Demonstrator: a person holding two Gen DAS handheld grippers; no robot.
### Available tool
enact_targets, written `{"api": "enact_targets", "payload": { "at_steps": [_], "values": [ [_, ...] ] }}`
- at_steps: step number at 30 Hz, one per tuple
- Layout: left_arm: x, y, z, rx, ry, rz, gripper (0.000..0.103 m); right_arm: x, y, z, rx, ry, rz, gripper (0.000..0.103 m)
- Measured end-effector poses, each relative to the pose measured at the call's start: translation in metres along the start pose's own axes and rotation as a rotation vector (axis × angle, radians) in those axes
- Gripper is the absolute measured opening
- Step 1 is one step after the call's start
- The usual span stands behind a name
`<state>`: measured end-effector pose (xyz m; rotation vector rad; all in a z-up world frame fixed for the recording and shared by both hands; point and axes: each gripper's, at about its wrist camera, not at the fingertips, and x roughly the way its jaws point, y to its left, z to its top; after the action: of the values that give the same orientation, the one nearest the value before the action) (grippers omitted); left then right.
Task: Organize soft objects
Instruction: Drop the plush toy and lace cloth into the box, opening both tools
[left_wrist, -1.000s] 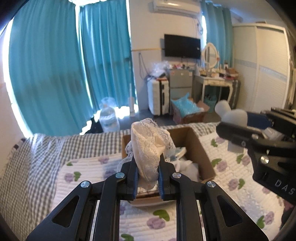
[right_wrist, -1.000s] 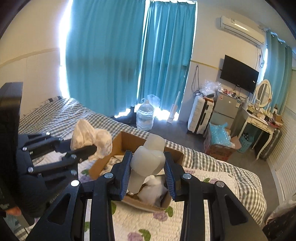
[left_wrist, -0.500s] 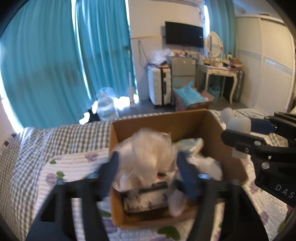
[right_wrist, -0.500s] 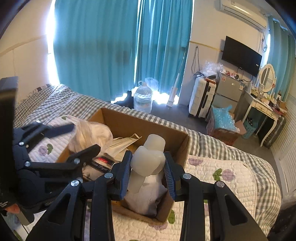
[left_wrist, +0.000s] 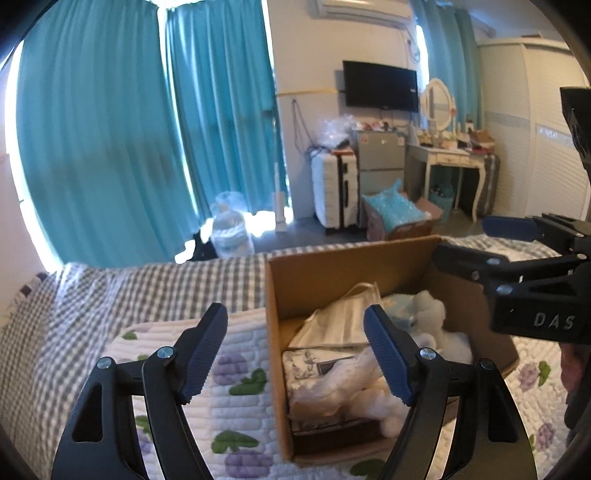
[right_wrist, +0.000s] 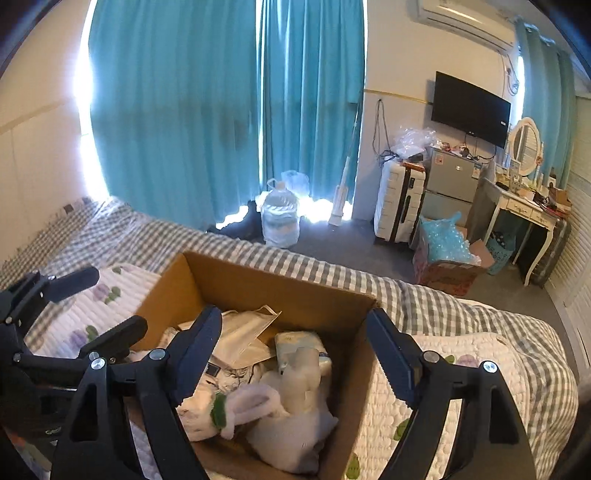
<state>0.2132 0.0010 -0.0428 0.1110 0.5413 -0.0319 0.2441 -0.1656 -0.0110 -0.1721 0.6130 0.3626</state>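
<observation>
box: cardboard box (right_wrist: 295, 295) sits on the quilt (left_wrist: 236, 373), which lies on the bed (right_wrist: 461, 306)
in box: face mask pack (right_wrist: 245, 338) toward far wall; plush rabbit (right_wrist: 266, 406) at near right side, wipes pack (right_wrist: 299, 343) just behind it; lace cloth (left_wrist: 332, 387) at near left, on a printed pouch (left_wrist: 314, 363)
left gripper (left_wrist: 295, 354): above box's left wall, jaws spread wide, one finger over quilt, other over box
right gripper (right_wrist: 295, 354): above box's right half, jaws spread wide, plush rabbit below
floor behind bed: water jug (right_wrist: 279, 218) before curtains (right_wrist: 221, 110)
right of jug: suitcase (right_wrist: 399, 199), then fridge (right_wrist: 450, 184), then dressing table (right_wrist: 524, 206)
wall: TV (right_wrist: 471, 109) above fridge
</observation>
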Motion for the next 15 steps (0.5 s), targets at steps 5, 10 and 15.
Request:
{"api": "enact_targets", "payload": {
  "at_steps": [5,10,15],
  "values": [
    [-0.027,-0.001,0.006,-0.009,-0.028,0.002,0.077,-0.046,0.001,0.010,-0.014,-0.032,-0.035,0.081],
    [-0.086,-0.004,0.022,0.002,-0.107,-0.001,0.077,-0.123,0.007,0.030,-0.025,-0.114,-0.070,0.081],
    [-0.156,-0.001,0.041,0.014,-0.223,0.007,0.100,-0.208,0.020,0.039,-0.041,-0.224,-0.092,0.098]
  ]
}}
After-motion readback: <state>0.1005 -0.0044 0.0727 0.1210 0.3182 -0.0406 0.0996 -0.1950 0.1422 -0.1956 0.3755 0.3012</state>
